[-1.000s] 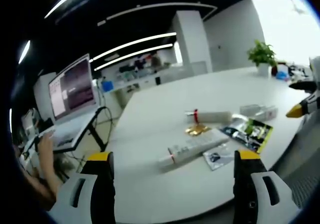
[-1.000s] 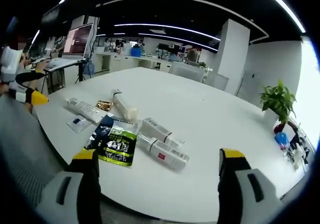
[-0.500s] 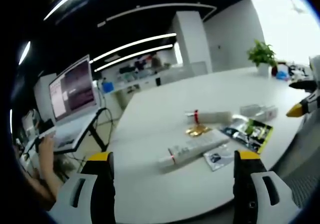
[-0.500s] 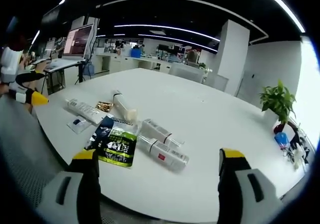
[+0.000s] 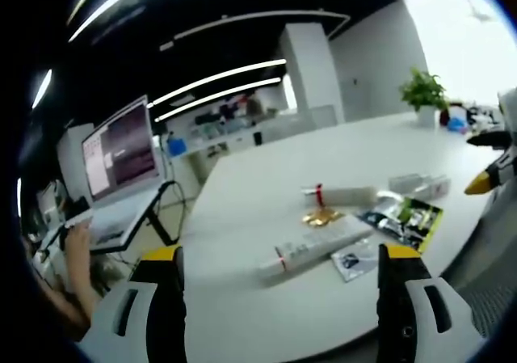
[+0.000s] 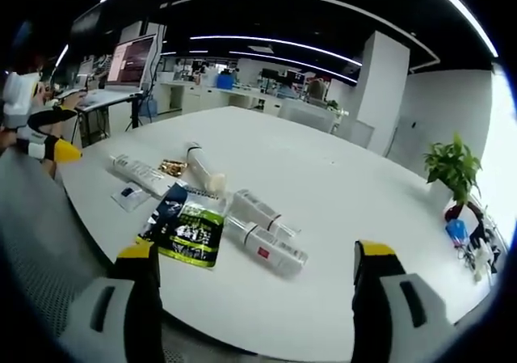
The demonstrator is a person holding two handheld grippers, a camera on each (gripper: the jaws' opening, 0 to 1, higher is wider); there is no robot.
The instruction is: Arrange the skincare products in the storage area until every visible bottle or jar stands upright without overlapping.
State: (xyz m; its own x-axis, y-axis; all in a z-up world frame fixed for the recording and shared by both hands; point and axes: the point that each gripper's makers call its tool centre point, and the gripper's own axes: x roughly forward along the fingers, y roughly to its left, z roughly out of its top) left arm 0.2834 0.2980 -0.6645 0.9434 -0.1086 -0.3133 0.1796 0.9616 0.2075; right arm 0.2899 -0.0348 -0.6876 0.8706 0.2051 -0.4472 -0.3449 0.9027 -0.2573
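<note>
Both cameras have tilted slightly since a second ago; nothing on the white table (image 6: 339, 193) has shifted. An open office with ceiling light strips, a monitor (image 5: 121, 149) and a potted plant (image 6: 454, 165) surrounds it. All products lie flat: long white tube (image 5: 313, 247), white bottle (image 6: 202, 169), two clear-capped bottles (image 6: 262, 232), green sachet (image 6: 184, 232), possibly a gold wrapper (image 5: 321, 216). Left gripper (image 5: 279, 268) and right gripper (image 6: 252, 264) hover wide apart, empty.

Layout on the table (image 6: 339, 193), right gripper view: a row of items lies flat along the near edge. From left: small card (image 6: 129, 195), long box (image 6: 144, 174), tube (image 6: 202, 169) behind a pouch (image 6: 184, 227), then two bottles (image 6: 260, 211) side by side. A plant (image 6: 454, 169) stands far right.
</note>
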